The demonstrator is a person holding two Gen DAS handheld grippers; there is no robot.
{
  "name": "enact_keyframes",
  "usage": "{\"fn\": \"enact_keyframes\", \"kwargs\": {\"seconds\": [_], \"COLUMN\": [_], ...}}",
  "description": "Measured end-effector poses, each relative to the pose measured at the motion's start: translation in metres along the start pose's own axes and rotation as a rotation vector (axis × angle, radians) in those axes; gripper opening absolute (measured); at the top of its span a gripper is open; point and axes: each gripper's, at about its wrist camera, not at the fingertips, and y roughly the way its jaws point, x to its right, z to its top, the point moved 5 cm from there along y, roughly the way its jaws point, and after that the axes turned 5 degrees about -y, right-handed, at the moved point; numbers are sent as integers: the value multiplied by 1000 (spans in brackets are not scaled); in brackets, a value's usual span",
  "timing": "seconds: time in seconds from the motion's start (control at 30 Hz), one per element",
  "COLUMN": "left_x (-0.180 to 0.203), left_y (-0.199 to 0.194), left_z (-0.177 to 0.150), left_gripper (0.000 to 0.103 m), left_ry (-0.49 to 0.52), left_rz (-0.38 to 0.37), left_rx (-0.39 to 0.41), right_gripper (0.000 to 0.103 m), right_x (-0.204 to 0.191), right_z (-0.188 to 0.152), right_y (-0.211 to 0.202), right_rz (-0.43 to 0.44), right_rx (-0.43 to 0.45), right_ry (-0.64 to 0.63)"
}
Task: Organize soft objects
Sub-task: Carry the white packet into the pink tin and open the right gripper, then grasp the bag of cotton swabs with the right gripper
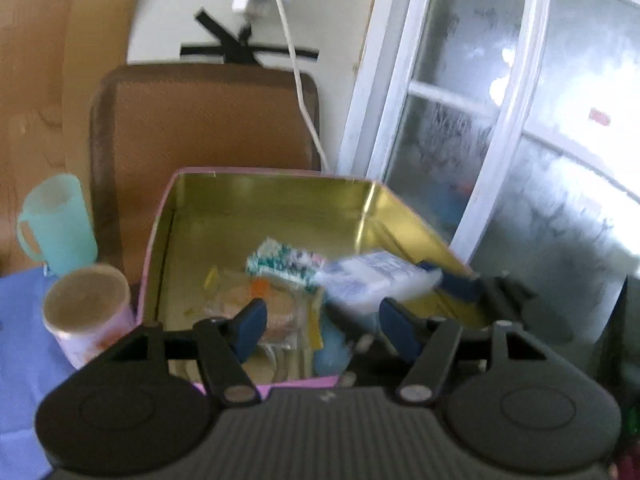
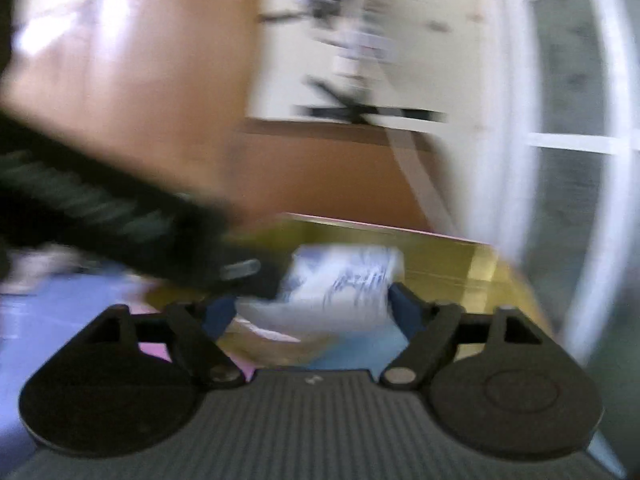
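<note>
Tin box (image 1: 256,196): pink outside, gold mirror-like inside, lid off, standing on a blue cloth (image 1: 20,320) before a brown chair back (image 1: 200,120); also seen, blurred, from the right wrist (image 2: 440,252). Tissue packet (image 1: 372,280): soft white plastic pack with blue print, crumpled at the edges, held above the box's right half, over the other contents; in the right wrist view (image 2: 340,288) it fills the gap between the blue pads. Right gripper (image 2: 312,312): clamped on the tissue packet, one pad at each end. Left gripper (image 1: 322,326): jaws apart, holding nothing, poised over the box's near wall. Box contents: a green-and-white patterned pouch (image 1: 280,264), clear packets (image 1: 272,308) and a pale blue soft item (image 1: 332,348), all blurred. Beside the box, left: teal jug (image 1: 56,224); pale mug (image 1: 88,312).
</note>
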Motion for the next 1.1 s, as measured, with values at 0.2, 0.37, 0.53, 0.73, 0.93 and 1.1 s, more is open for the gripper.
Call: {"fn": "enact_keyframes", "kwargs": {"seconds": [0.2, 0.37, 0.53, 0.73, 0.93, 1.1], "left_x": [-7, -18, -36, -61, -105, -145], "left_y": [-12, -27, -48, -70, -95, -112], "left_z": [-8, -10, -19, -33, -47, -60], "left_gripper": [65, 65, 65, 65, 65, 66], "left_ry": [-6, -26, -49, -43, -114, -152], "left_rz": [46, 142, 191, 259, 314, 379], "left_rx": [0, 0, 11, 18, 35, 53], "right_gripper": [89, 89, 89, 81, 71, 71], "right_x": [6, 3, -7, -6, -48, -95], "right_z": [-14, -10, -11, -13, 7, 18], "right_y": [-11, -27, -45, -51, -51, -45], "right_rz": [55, 111, 106, 85, 189, 249], "right_rx": [6, 13, 25, -1, -5, -23], "right_ry": [38, 107, 118, 237, 212, 154]}}
